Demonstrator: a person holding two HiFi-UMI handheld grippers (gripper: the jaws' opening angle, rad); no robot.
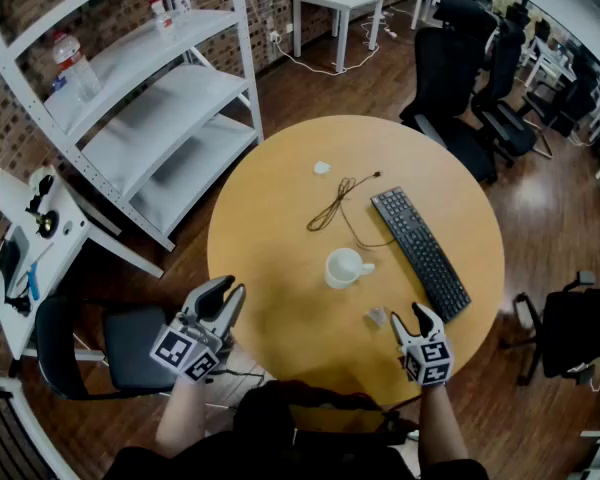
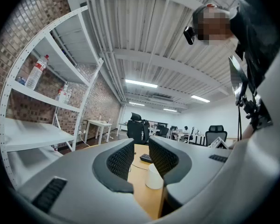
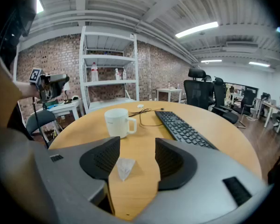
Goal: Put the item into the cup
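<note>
At the near edge of the round wooden worktop, toward its right side, the right gripper sits low over the wood with its fingers spread wide. The item, a small, pale, translucent crumpled piece, lies on the worktop between them. It is closer to the left finger, and neither pad presses on it.

The left gripper hangs just off the near left edge of the worktop, above a black chair. Its fingers stand a little apart with nothing between them. Through that gap the left gripper view shows only the wood and the cup beyond.

A short way beyond the item, about the middle of the worktop, stands the white cup. It is upright, apart from the item, and in the head view its handle points toward the right edge.

Just right of the cup a black keyboard lies at a slant, running from near the right gripper toward the far right edge. Beyond the cup a thin dark cable lies in a loose loop. A small white object rests farther on, toward the far edge; what it is cannot be made out.

Past the worktop's left edge stands a white shelf unit against a brick wall.
</note>
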